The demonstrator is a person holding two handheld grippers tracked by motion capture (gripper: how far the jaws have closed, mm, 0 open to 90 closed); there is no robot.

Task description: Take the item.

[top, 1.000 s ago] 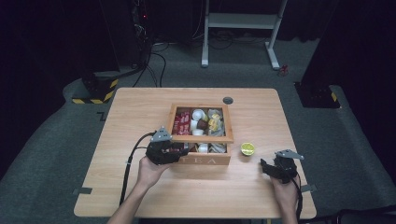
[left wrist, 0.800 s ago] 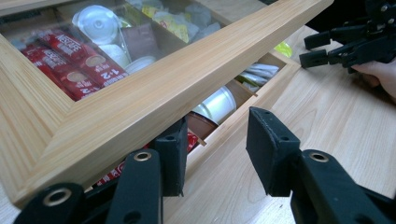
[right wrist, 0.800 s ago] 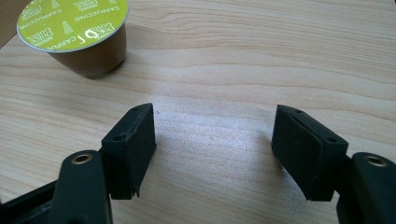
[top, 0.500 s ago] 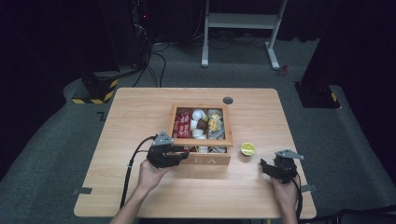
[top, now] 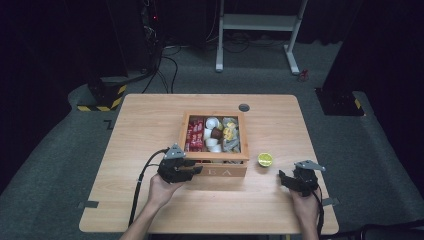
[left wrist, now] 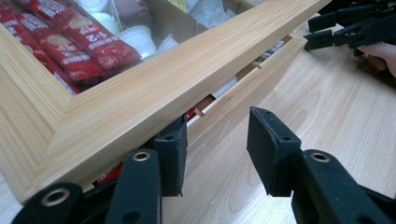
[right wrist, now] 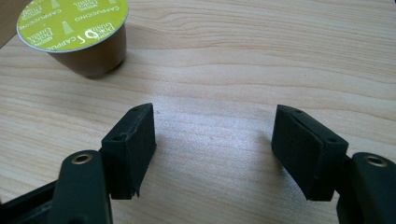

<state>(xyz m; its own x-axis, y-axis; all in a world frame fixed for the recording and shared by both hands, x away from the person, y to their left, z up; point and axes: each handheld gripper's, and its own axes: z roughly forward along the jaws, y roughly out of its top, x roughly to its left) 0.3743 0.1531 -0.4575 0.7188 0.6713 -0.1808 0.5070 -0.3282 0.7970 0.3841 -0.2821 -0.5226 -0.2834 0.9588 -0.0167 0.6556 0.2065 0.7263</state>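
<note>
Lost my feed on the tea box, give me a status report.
Left gripper open at the wooden box's front corner, one pad under the raised lid frame. Right gripper open, empty. Coffee capsule stands beside the box, clear.

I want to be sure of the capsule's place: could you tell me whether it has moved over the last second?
No. The capsule stands on the table just right of the box, as before.

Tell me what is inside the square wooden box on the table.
Inside the square wooden box lie red sachets, small white cups, one brown capsule and yellow and pale packets. Whatever lies beneath them is covered.
</note>
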